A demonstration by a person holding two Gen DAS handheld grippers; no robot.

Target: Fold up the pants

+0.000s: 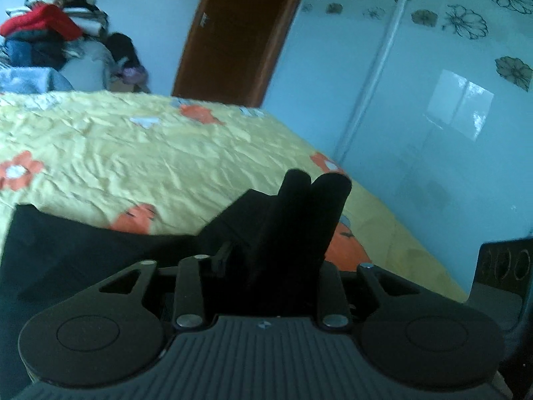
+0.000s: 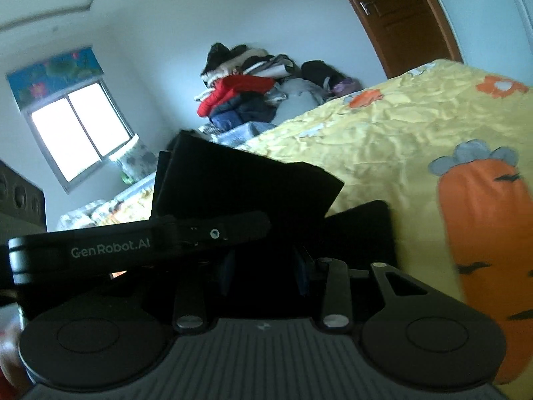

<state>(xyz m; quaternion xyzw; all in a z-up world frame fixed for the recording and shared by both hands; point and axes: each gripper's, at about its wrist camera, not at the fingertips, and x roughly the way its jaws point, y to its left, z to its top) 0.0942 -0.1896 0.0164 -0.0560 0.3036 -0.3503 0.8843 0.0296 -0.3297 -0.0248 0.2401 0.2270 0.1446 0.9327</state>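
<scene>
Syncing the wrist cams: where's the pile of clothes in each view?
Left wrist: pile of clothes at top left, beyond the bed.
Right wrist: pile of clothes upper centre, past the bed's far end.
Shared landmark: brown door.

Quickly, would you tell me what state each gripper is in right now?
Left gripper: shut; whether it pinches the black pants cannot be told.
Right gripper: cannot be told; fingers lost against the dark pants.

Both wrist views low over bed (image 1: pixel 133 153)
</scene>
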